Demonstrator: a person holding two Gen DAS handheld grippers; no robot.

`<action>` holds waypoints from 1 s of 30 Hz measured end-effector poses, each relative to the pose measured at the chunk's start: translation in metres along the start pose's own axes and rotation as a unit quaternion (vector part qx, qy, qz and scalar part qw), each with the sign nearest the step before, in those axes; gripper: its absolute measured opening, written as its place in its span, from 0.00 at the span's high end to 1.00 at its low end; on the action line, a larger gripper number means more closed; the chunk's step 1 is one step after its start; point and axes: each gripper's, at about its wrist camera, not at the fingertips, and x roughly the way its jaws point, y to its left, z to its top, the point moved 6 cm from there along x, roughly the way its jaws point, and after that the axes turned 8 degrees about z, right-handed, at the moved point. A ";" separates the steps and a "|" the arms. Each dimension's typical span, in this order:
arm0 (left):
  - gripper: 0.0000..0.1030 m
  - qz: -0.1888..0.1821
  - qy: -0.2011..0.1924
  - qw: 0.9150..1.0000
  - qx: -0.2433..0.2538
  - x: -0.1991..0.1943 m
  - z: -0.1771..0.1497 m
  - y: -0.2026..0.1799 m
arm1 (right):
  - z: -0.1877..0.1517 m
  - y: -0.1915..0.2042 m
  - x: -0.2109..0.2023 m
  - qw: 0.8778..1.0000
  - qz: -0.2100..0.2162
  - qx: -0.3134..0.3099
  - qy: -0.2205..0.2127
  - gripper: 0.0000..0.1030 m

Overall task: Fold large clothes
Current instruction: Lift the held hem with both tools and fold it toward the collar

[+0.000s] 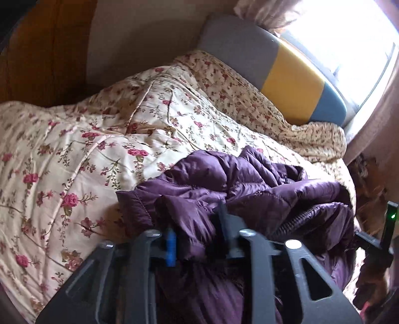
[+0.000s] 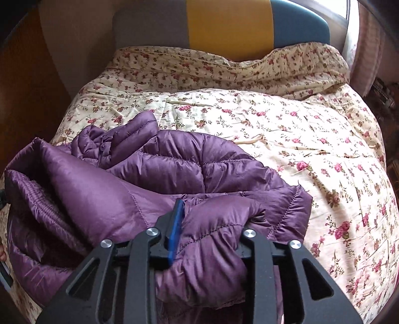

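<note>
A purple quilted puffer jacket (image 1: pixel 249 179) lies bunched on the bed's floral quilt (image 1: pixel 74 149). My left gripper (image 1: pixel 197 234) is shut on a fold of the jacket, with purple fabric packed between its fingers. In the right wrist view the jacket (image 2: pixel 154 174) fills the lower left, with its zipper (image 2: pixel 101 149) at the far end. My right gripper (image 2: pixel 209 231) is shut on a thick bunch of the jacket's edge; its right finger is buried under the fabric. The right gripper's body (image 1: pixel 374 239) also shows at the right edge of the left wrist view.
The quilt (image 2: pixel 299 139) covers the whole bed. A grey, yellow and blue headboard (image 2: pixel 224 22) stands at the far end, with floral pillows (image 2: pixel 224 67) below it. A bright window (image 1: pixel 344 37) and curtain are on the right, a wooden wardrobe (image 1: pixel 37 49) on the left.
</note>
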 end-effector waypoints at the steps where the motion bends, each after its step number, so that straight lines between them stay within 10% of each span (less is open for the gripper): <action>1: 0.35 -0.006 0.000 1.000 -0.013 -0.002 0.002 0.003 | 0.002 -0.002 -0.001 1.000 0.015 0.014 0.004 0.62; 3: 0.17 -0.011 -0.018 0.999 -0.045 -0.015 0.008 0.013 | 0.008 -0.003 -0.007 0.998 0.041 0.037 0.004 0.44; 11: 0.17 -0.061 -0.018 0.996 -0.069 -0.053 -0.015 0.042 | 0.031 0.002 -0.063 0.992 0.098 0.076 -0.038 0.04; 24: 0.17 -0.133 0.049 0.983 -0.119 -0.049 -0.113 0.048 | -0.089 -0.055 -0.063 0.989 0.091 0.120 0.013 0.02; 30: 0.62 -0.147 0.057 0.983 -0.091 -0.051 -0.126 0.027 | -0.112 -0.039 -0.057 0.989 0.106 0.101 0.013 0.72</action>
